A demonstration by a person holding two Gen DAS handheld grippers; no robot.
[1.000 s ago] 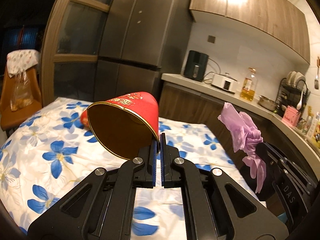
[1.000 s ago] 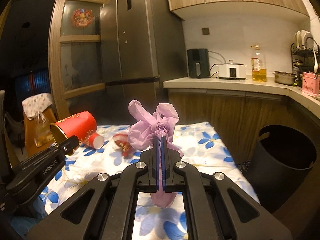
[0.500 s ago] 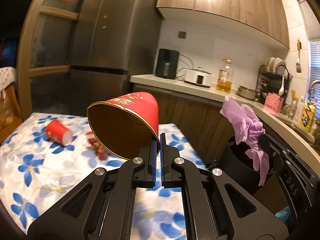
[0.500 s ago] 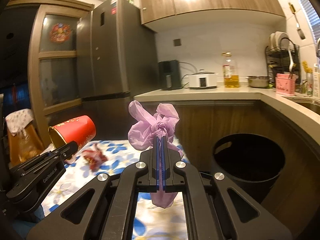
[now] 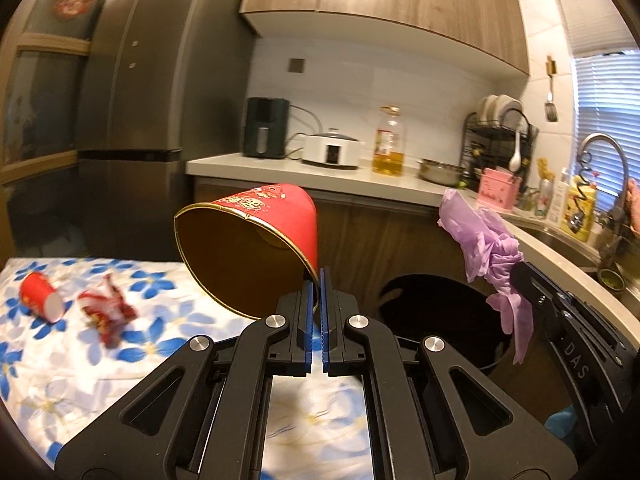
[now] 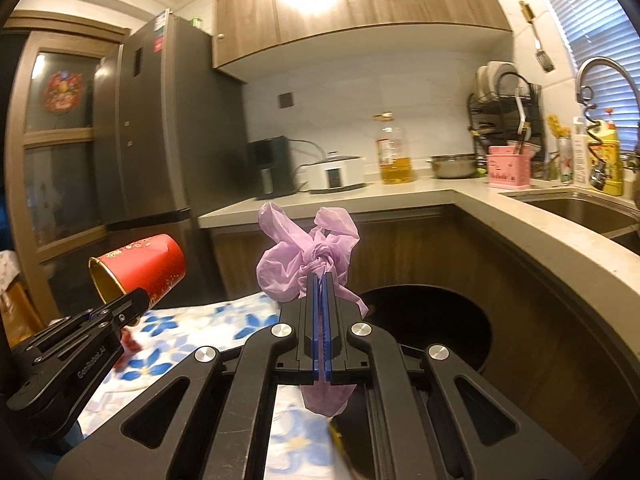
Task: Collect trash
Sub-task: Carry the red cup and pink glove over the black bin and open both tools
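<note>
on the flowered tablecloth the crumpled red wrapper is too blurred to read. your left gripper pinches the rim of a tilted red paper cup; your right gripper clamps a knotted purple bag, near the black bin.

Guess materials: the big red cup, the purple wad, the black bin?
Big red cup: likely coated paper, glossy print, thin gold rim, brownish inside.
Purple wad: thin plastic film, probably a bag or glove; it crumples and knots, slightly translucent.
Black bin: looks like matte plastic, but too dark to be sure.
</note>
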